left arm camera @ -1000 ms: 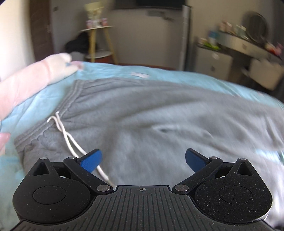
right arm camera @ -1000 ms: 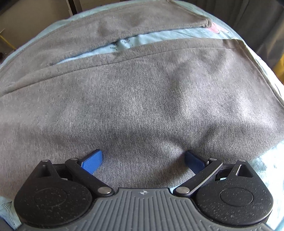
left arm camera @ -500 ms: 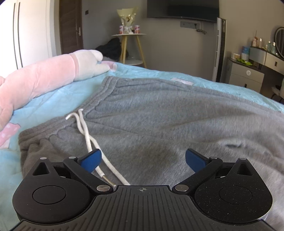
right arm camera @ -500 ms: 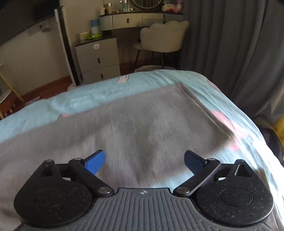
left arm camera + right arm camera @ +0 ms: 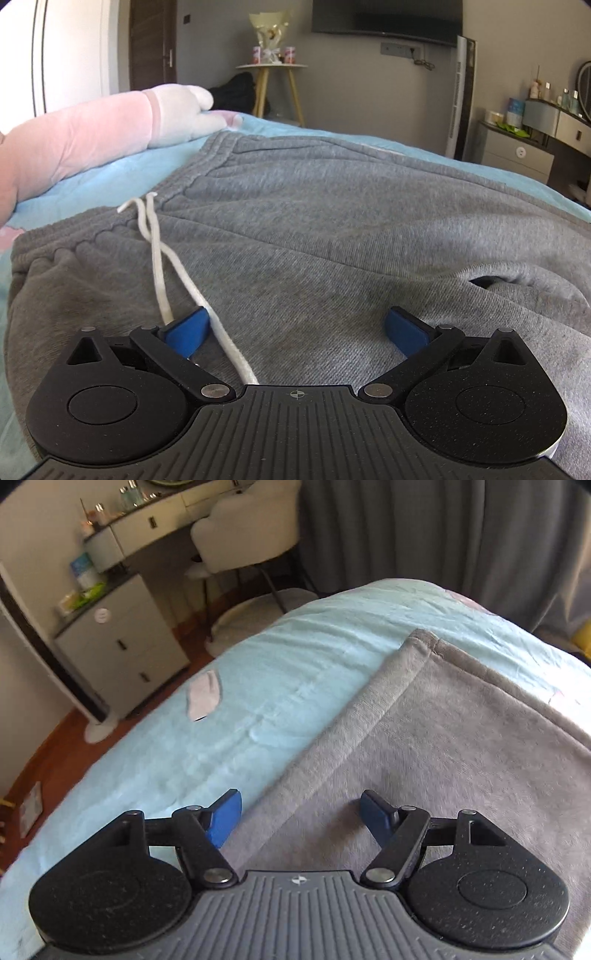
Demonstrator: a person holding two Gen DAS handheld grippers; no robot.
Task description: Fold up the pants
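grey pants [image 5: 332, 229] flat on blue bedspread [image 5: 229, 720], white drawstring [image 5: 162, 258] centre-left, hem corner upper right possibly doubled, left gripper [image 5: 295, 328] released, right gripper [image 5: 301, 816] released

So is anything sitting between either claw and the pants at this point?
Nothing solid. The left claw is open over the grey pants, with only their own white drawstring trailing past its left finger. The right claw is open, straddling the leg's edge on the blue bedcover.

Grey walls with a mounted television [image 5: 386, 16]; round side table [image 5: 271, 67]; grey curtains [image 5: 443, 531] beside a cream chair [image 5: 245, 535].
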